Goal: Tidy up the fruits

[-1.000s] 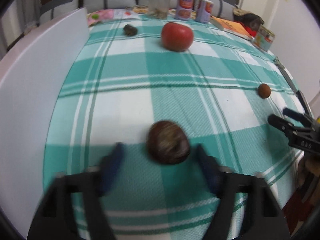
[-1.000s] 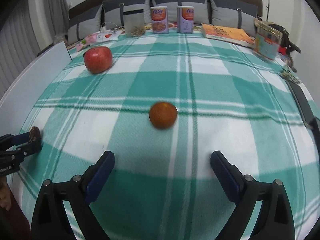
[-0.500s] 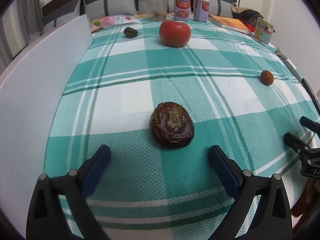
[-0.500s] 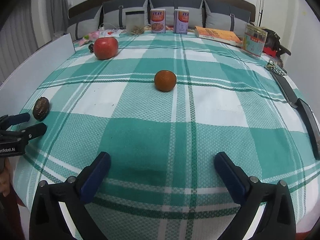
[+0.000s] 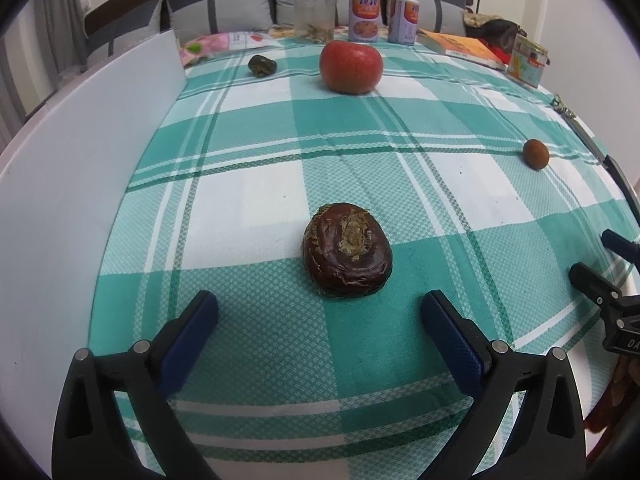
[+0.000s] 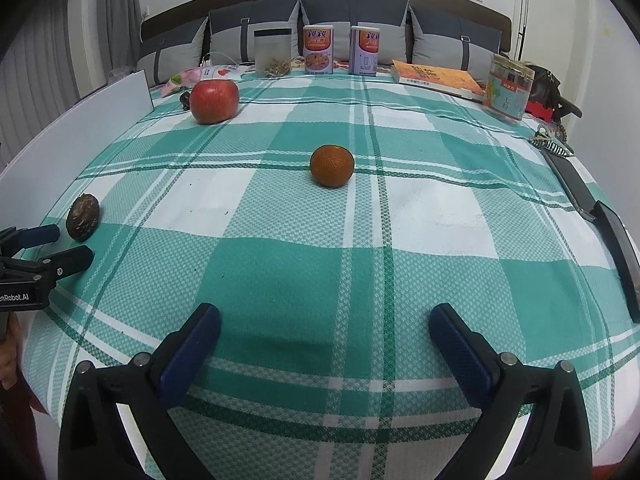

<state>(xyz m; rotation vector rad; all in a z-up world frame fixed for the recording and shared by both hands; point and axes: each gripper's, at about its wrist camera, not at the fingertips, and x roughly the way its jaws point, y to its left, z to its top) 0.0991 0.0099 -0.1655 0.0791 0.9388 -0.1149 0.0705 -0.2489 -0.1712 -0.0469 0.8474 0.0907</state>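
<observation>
A dark brown wrinkled fruit (image 5: 347,250) lies on the green checked cloth (image 5: 256,128), just ahead of my left gripper (image 5: 320,300). Its jaws are opening, both pads stand well clear of the fruit, and nothing is between them. Farther back sit a red apple (image 5: 351,66) and a small dark fruit (image 5: 262,65). A small orange (image 6: 332,165) rests mid-cloth, well ahead of my right gripper (image 6: 325,312), which is open and holds nothing. The brown fruit (image 6: 83,217) and the left gripper (image 6: 72,243) show at the left edge of the right wrist view.
A white board (image 5: 80,184) runs along the left side. At the back stand a clear jar (image 6: 273,53), two cans (image 6: 318,50), a book (image 6: 436,78) and a tin (image 6: 508,86). Keys (image 6: 552,142) and a dark flat object (image 6: 616,248) lie at the right edge.
The left jaws spread from close beside the brown fruit to wide apart, leaving it on the cloth. The right gripper drew back from the orange, then held still.
</observation>
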